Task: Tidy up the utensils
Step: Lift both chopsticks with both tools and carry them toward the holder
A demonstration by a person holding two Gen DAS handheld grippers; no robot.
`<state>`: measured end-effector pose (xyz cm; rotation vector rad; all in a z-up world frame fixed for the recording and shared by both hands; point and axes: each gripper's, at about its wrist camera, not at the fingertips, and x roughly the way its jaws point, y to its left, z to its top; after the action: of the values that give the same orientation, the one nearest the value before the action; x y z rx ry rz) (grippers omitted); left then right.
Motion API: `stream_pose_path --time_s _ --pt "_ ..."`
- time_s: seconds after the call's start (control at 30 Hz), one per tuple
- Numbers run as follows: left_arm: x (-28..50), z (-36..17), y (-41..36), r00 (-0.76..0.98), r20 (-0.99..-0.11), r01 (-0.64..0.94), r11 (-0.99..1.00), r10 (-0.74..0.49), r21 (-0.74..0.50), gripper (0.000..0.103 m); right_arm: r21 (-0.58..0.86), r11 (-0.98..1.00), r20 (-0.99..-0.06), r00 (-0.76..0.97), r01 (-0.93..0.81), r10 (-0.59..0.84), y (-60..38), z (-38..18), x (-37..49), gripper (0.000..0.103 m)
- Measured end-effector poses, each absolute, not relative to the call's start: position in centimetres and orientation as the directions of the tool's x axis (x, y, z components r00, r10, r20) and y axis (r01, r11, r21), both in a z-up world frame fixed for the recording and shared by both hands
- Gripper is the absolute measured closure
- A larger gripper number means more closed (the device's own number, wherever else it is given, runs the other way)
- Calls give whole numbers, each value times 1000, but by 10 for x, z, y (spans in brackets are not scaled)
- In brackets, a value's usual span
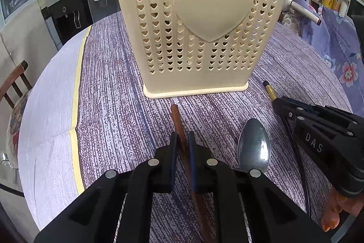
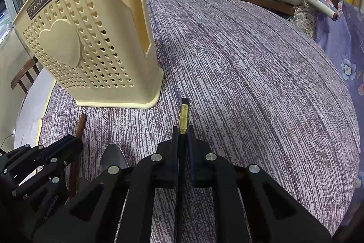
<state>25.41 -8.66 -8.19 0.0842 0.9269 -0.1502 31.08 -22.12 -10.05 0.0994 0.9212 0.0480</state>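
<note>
While the left wrist view looks along its fingers, the left gripper (image 1: 182,140) has its pads narrowed around a brown chopstick (image 1: 178,124) that lies on the purple-striped surface (image 1: 113,106); the stick runs between the fingers and pokes out ahead of the tips, though actual pad contact can't be confirmed. Straight ahead of the tips stands the cream utensil holder (image 1: 200,26), upright, heart-perforated, label reading upside down. Just right of the left gripper lies a metal spoon (image 1: 254,147), bowl pointing forward. Further right, the right gripper (image 1: 276,103) sits low on the surface with a black chopstick (image 1: 269,89), gold band near its end, sticking out ahead of it. Right wrist view: right gripper (image 2: 182,132) pressed together on the black chopstick (image 2: 183,115), gold-banded end protruding past the tips, stick flat on the surface (image 2: 250,83). Utensil holder (image 2: 91,38) is ahead and to the left, apart from the chopstick tip. Left gripper (image 2: 68,145) is at lower left, with the brown chopstick (image 2: 80,124) extending ahead of it and the spoon (image 2: 112,157) between the two grippers.
</note>
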Motion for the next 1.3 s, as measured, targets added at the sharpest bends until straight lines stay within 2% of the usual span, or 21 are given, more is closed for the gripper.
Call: stream_pose_path --time_s 0.9,1.13,1.3 --pt "254 -82 -94 593 -802 170 985 -71 39 92 77 997 -797 601 -2 63 -214 -98 308 94" --pt "254 -82 -92 595 -800 161 987 -80 22 93 100 995 -792 605 1 79 -219 -98 309 94" --pt "255 -81 -87 592 -798 154 988 -111 -23 94 186 983 -778 612 7 143 -234 -97 311 95"
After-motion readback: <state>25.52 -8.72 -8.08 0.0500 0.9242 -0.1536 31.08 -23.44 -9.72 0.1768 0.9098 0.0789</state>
